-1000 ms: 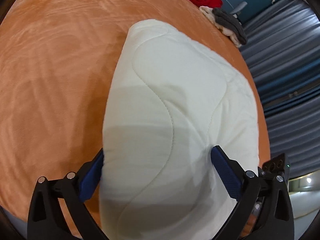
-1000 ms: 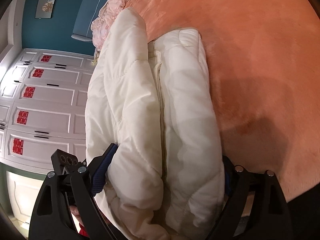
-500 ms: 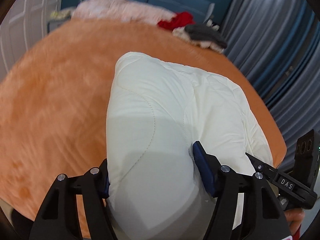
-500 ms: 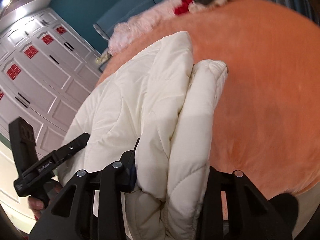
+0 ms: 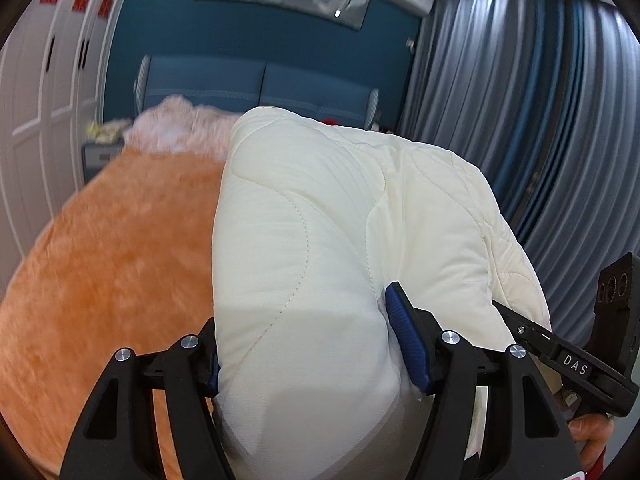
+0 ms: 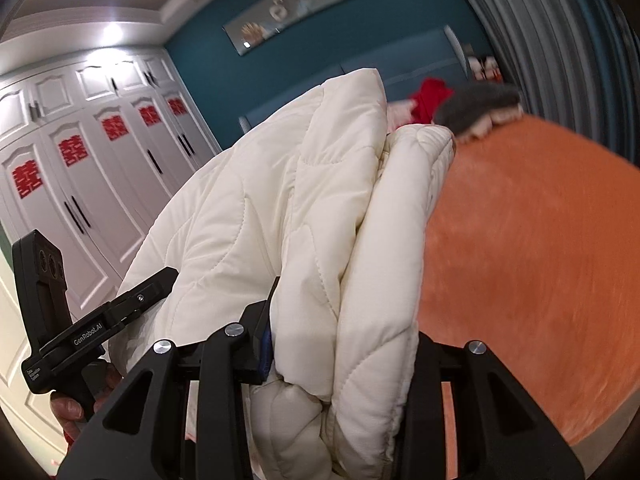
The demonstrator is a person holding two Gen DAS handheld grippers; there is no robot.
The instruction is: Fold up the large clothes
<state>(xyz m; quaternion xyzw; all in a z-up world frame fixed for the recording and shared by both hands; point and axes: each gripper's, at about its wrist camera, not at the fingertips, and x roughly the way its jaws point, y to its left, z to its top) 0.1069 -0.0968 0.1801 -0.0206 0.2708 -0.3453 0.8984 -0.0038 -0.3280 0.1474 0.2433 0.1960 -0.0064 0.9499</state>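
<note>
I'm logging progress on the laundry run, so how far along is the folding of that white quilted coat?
Done: the white quilted coat is already doubled into thick layers. In hand: the left hand-held gripper and right hand-held gripper each clamp the bundle, holding it up over the orange bedspread. Left: laying it down as a finished fold; the red and grey clothes by the headboard look untouched.
</note>
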